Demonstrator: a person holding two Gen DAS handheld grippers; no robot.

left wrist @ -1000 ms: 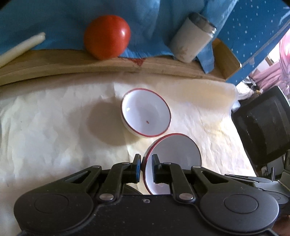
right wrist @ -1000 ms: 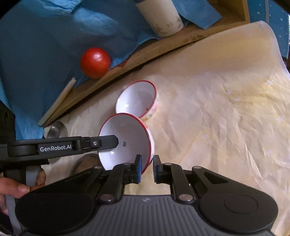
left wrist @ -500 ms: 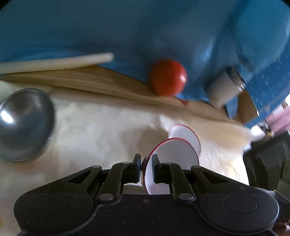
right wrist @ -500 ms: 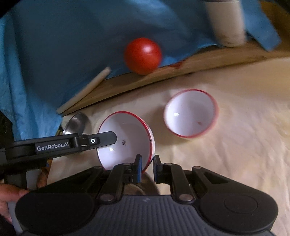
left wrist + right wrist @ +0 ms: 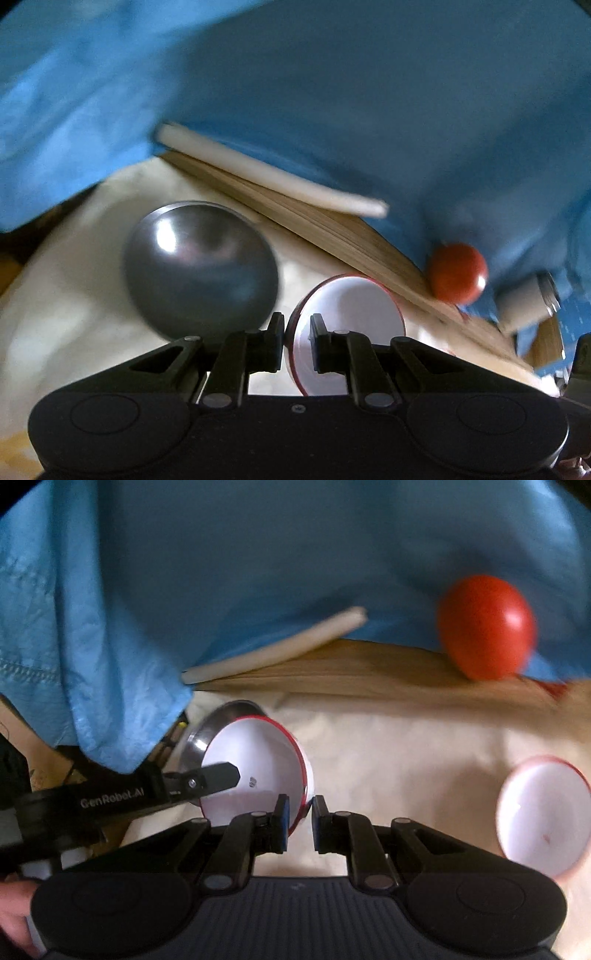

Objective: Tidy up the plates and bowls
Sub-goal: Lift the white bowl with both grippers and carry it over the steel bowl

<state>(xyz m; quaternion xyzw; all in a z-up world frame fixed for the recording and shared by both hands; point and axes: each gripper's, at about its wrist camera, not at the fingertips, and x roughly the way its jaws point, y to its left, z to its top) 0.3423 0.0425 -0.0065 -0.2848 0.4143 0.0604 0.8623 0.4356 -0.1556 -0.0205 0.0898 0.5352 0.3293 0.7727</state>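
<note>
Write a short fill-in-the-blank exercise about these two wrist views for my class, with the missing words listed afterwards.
1. Both hand-held grippers, left and right, clamp the rim of the same white bowl, whose rim is ____.
2. The empty bowl left of it in the left wrist view is made of ____.
3. The round red fruit rests on a ____ board.

Missing words: red; metal; wooden

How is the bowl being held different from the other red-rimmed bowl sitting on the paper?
The held bowl is tipped on edge, pinched at its rim by the left claw and right claw; the free bowl rests untouched off to the right. The held bowl overlaps a steel bowl; the free one stands alone. Both are white with red rims.
</note>
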